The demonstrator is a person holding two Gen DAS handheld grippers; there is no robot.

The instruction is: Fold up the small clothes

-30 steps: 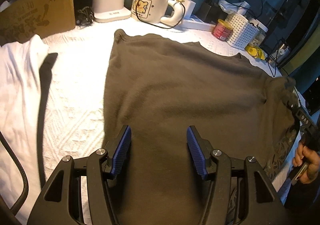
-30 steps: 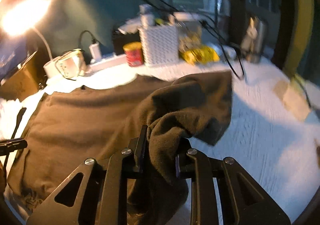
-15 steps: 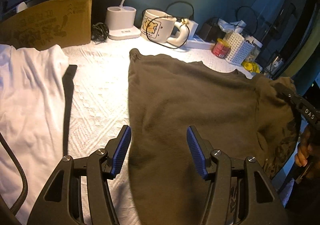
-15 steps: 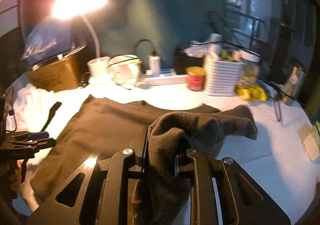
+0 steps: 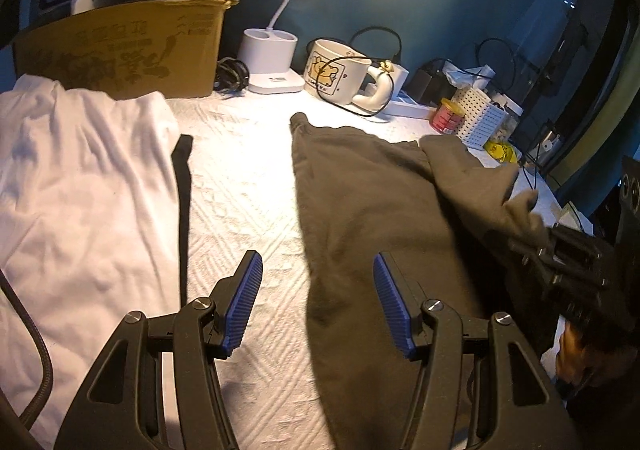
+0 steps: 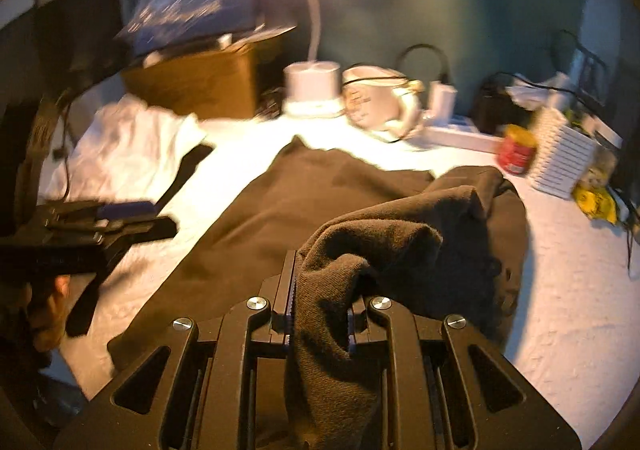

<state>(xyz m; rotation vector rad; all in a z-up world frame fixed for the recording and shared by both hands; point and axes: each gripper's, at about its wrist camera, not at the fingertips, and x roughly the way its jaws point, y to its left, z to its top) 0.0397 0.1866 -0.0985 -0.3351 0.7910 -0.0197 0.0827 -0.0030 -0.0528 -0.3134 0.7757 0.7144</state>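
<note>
A dark olive shirt [image 5: 360, 201] lies flat on the white textured cloth [image 5: 240, 185]. It also shows in the right wrist view [image 6: 304, 201]. My right gripper [image 6: 320, 314] is shut on a bunched edge of the shirt [image 6: 392, 234] and holds that side lifted and folded over the flat part. In the left wrist view the right gripper [image 5: 576, 258] sits at the right edge. My left gripper [image 5: 318, 302] is open and empty, low over the shirt's left edge. In the right wrist view the left gripper [image 6: 120, 213] is at the far left.
A white garment [image 5: 80, 185] lies at the left with a dark strap [image 5: 184, 209] beside it. At the back stand a cardboard box [image 5: 132, 49], a lamp base [image 5: 272, 61], a mug [image 5: 336, 69], a red can [image 5: 448, 115] and a white perforated basket [image 5: 480, 117].
My right gripper has carried the shirt's right side up and leftward over the flat part. My left gripper has drifted left, from over the shirt to its left edge.
</note>
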